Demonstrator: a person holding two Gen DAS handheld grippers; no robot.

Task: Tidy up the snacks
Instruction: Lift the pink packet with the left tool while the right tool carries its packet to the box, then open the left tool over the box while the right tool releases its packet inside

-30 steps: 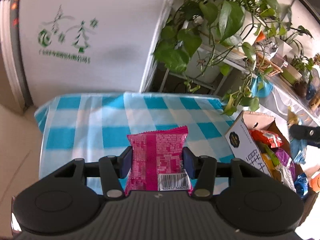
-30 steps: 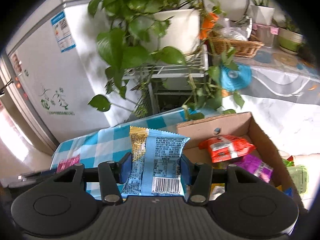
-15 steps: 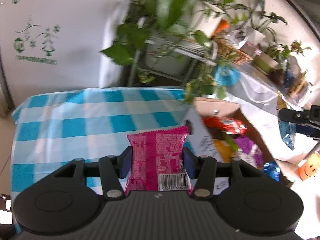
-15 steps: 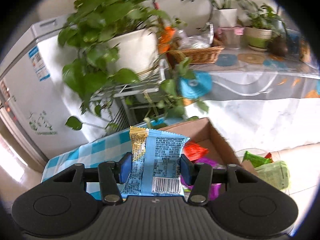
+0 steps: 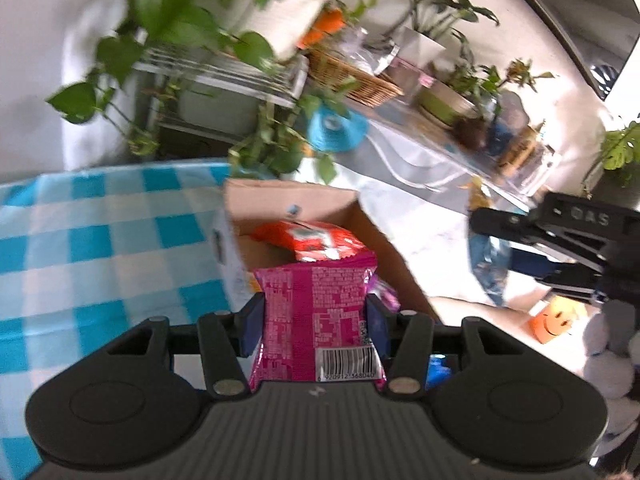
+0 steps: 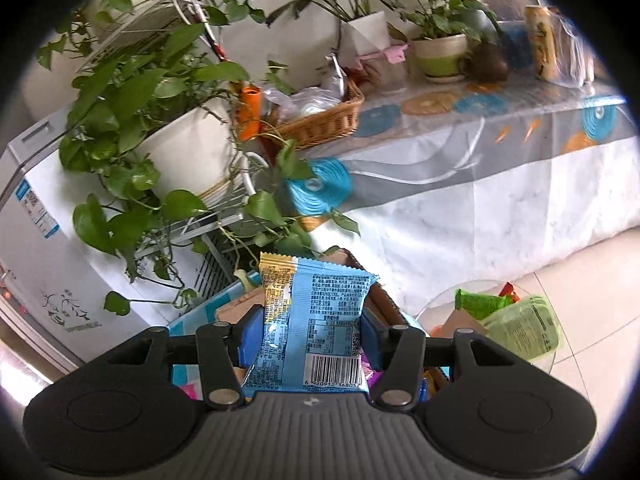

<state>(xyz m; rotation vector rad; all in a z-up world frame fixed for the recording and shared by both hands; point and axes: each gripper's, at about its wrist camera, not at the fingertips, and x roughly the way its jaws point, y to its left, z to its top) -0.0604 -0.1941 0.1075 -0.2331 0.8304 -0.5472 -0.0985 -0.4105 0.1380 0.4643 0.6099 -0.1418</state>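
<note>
My left gripper [image 5: 314,322] is shut on a pink snack packet [image 5: 316,312] and holds it over the open cardboard box [image 5: 384,240], which holds an orange-red packet [image 5: 310,240] and other snacks. My right gripper [image 6: 306,334] is shut on a blue and gold snack packet [image 6: 312,320] above the same box [image 6: 240,306]. In the left wrist view the right gripper [image 5: 560,236] shows at the right, with its blue packet [image 5: 488,264] hanging.
A blue checked tablecloth [image 5: 100,248] covers the table left of the box. Potted plants on a rack [image 6: 160,128], a long covered table [image 6: 480,184] and a white fridge [image 6: 48,264] stand behind. A glass side table [image 6: 556,364] with green packets [image 6: 516,324] is at the right.
Both grippers have swung to the right with their packets. The left one now hangs over the box instead of the tablecloth. The right one has tilted up, so the box has slid under its packet.
</note>
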